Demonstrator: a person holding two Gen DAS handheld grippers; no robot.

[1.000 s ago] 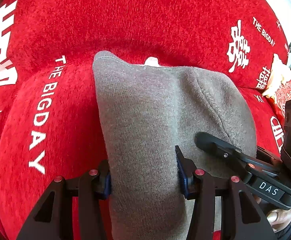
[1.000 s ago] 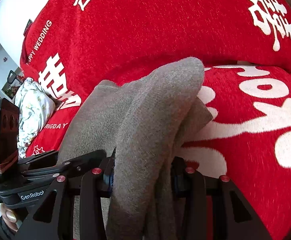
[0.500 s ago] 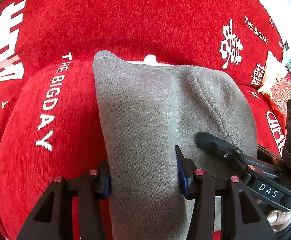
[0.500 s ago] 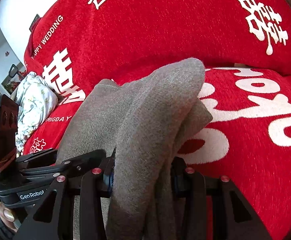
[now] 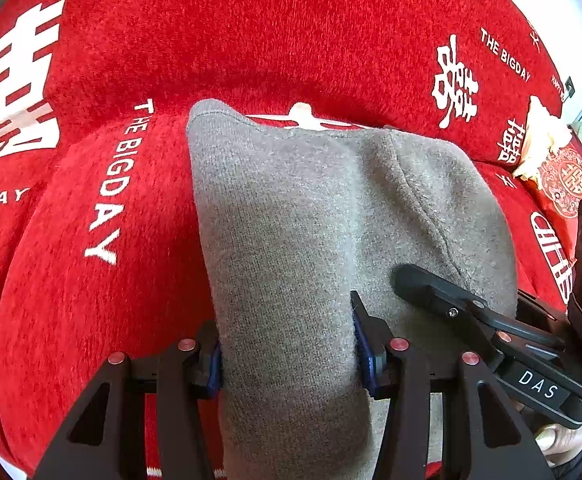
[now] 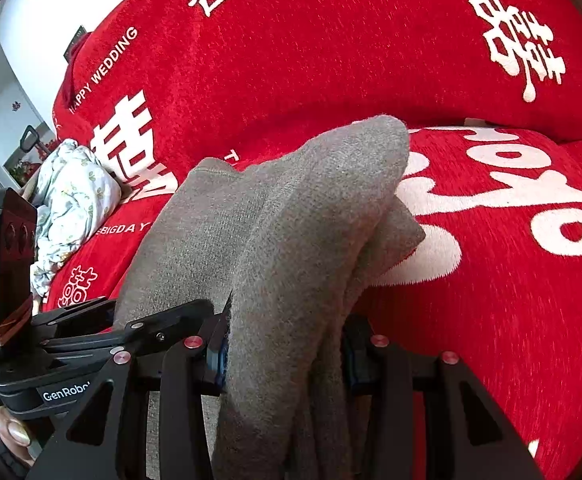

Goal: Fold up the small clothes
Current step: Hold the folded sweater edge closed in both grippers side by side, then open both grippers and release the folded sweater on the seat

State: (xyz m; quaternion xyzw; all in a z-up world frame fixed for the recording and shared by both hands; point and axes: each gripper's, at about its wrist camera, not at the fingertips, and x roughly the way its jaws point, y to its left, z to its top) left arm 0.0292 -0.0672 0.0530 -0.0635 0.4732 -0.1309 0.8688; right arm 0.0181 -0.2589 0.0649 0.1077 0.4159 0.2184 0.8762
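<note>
Both the left gripper (image 5: 287,356) and right gripper (image 6: 287,352) clamp a folded grey knit garment (image 5: 331,216), apparently lifted over a red sofa cover (image 5: 251,32). Keep grips level; lower evenly.

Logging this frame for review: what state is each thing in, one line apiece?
grey garment: folded over, gripped by both grippers above the sofa.
left gripper: shut on the garment.
right gripper: shut on bunched layers.
floral cloth: crumpled, lying on the red sofa cover.
</note>
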